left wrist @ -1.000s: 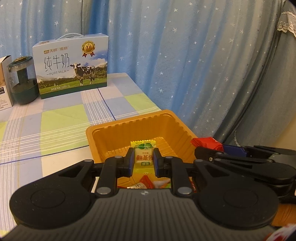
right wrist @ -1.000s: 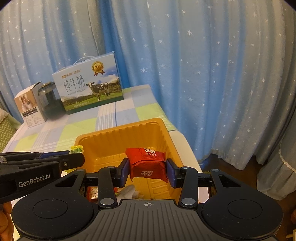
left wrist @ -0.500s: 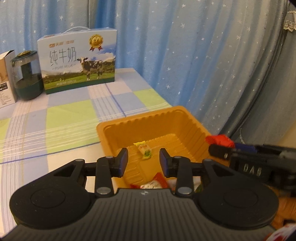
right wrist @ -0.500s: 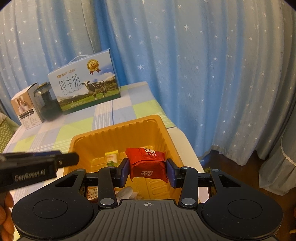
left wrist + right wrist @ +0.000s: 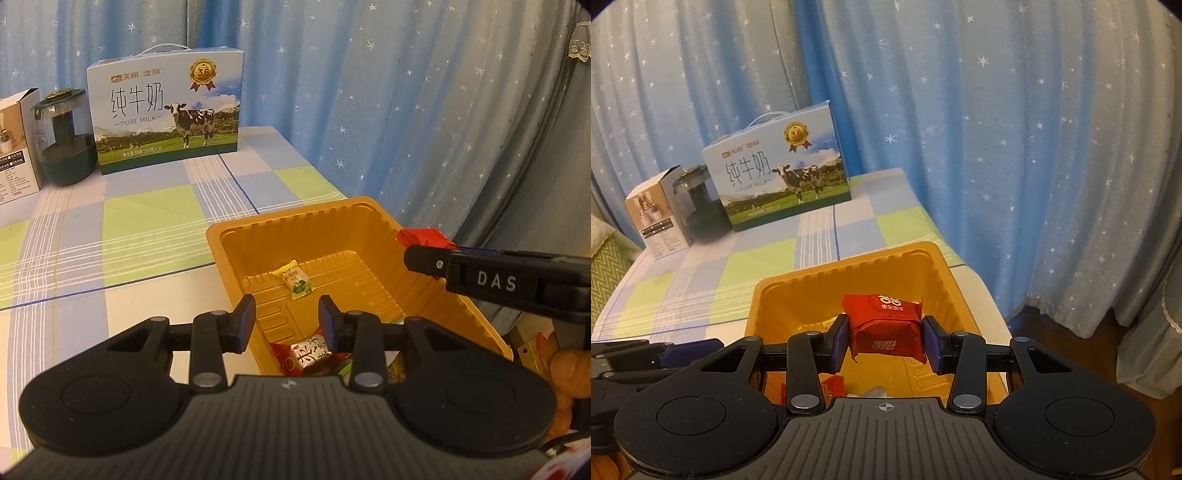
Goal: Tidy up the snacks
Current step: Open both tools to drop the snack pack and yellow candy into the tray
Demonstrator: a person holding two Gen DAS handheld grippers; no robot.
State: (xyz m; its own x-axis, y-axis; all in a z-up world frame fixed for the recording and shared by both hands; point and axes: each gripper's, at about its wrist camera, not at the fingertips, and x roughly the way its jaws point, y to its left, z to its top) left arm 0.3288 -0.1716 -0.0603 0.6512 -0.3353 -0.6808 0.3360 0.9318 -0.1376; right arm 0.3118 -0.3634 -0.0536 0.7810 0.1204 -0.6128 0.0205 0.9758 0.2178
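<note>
My right gripper is closed on the red snack packet, held above the orange tray, while my left gripper stands open and empty.

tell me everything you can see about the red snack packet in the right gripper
The red snack packet is a small block-shaped foil or plastic wrapper, glossy and creased, with white printed characters on its top and front faces and crimped edges at the ends. It is clamped on its two sides between the pads of the right gripper, held roughly level in the air above the orange tray, touching nothing else. In the left wrist view only its red end shows past the gripper's finger.
</note>
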